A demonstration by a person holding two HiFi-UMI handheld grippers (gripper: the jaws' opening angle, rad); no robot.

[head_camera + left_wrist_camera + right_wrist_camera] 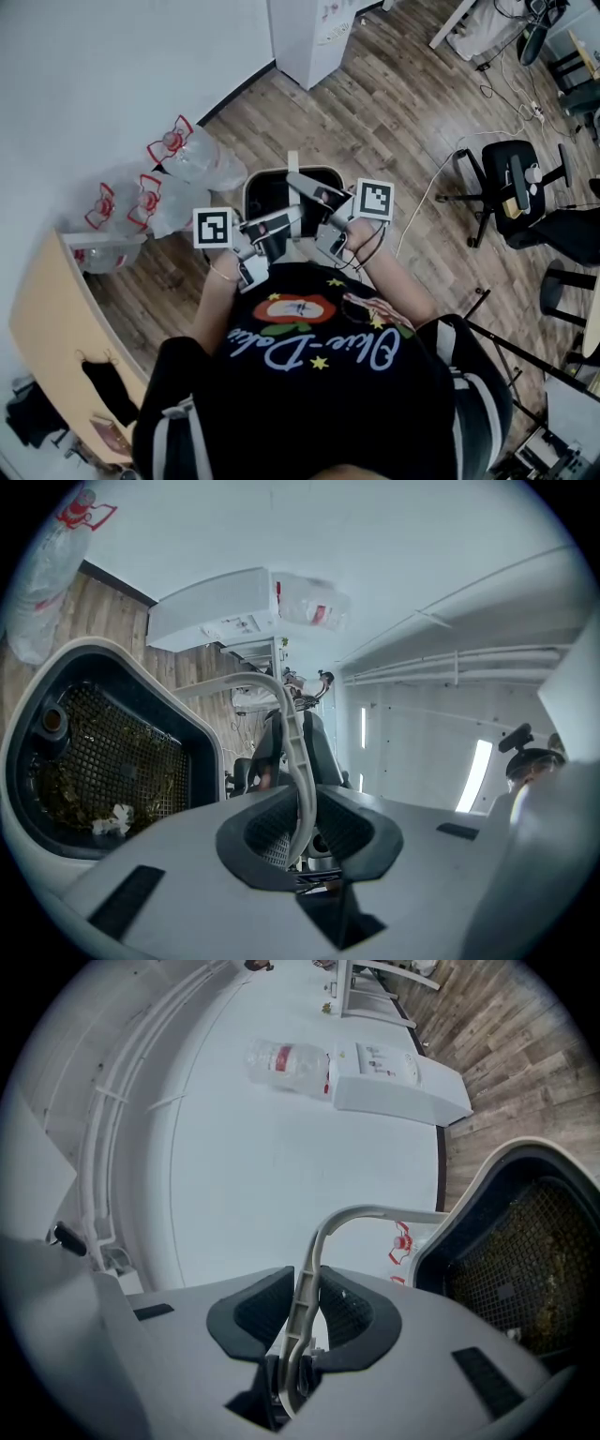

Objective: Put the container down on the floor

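The container point(267, 191) is a white-rimmed bin with a black mesh inside, seen from above in front of the person, over the wooden floor. Both grippers grip its thin white handle point(293, 165). My left gripper point(274, 225) is shut on the handle point(298, 752), and the bin's basket point(112, 752) with some debris lies to its left. My right gripper point(323, 202) is likewise shut on the handle point(314, 1260), with the bin's mesh interior point(525, 1251) at the right. I cannot tell whether the bin's base touches the floor.
Clear plastic bags with red print point(183, 155) lie by the wall at the left. A white cabinet point(314, 33) stands at the back, a black office chair point(511, 183) at the right with cables nearby, and a wooden desk edge point(47, 323) at the lower left.
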